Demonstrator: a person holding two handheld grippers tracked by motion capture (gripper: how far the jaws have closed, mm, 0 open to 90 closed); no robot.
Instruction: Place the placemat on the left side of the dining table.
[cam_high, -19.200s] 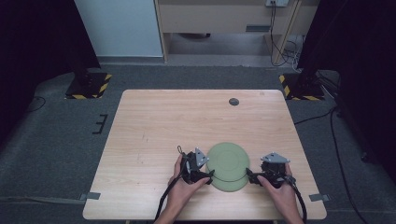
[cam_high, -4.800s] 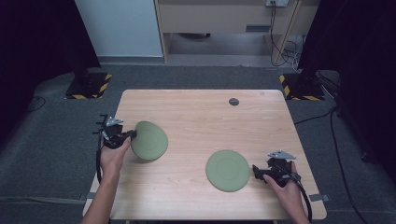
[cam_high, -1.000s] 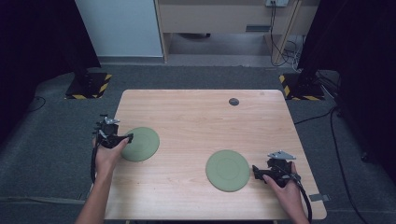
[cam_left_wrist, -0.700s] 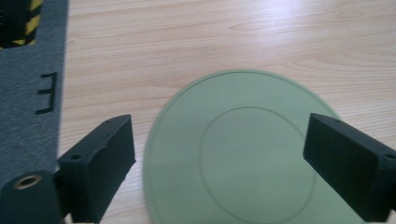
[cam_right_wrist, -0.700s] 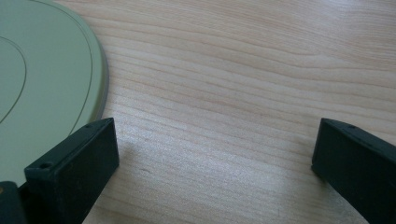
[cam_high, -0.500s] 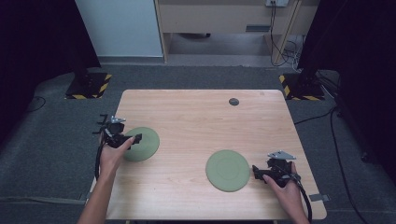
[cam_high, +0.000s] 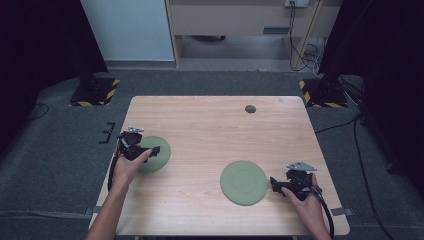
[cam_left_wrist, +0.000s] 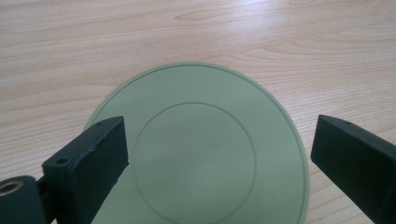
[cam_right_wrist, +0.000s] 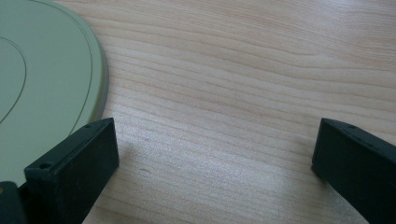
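Two flat round green plates lie on the wooden table (cam_high: 210, 130). One plate (cam_high: 159, 156) (cam_left_wrist: 201, 154) is at the left. My left gripper (cam_high: 151, 150) (cam_left_wrist: 219, 135) hovers over its near edge, open, with one jaw on each side and nothing pinched. The other plate (cam_high: 243, 182) (cam_right_wrist: 42, 84) is at the front right. Just right of its rim, my right gripper (cam_high: 274, 183) (cam_right_wrist: 215, 140) rests low on bare wood, jaws wide open and pointed at the plate without touching it.
A small dark round disc (cam_high: 250, 108) lies near the table's far edge. Stand bases with yellow-black stripes (cam_high: 92, 91) (cam_high: 320, 95) sit on the grey floor beyond the table's far corners. Bare wood stretches between the plates.
My left gripper has slid to the right, further over the left plate, which stays flat in place. The right gripper and right plate have not moved.
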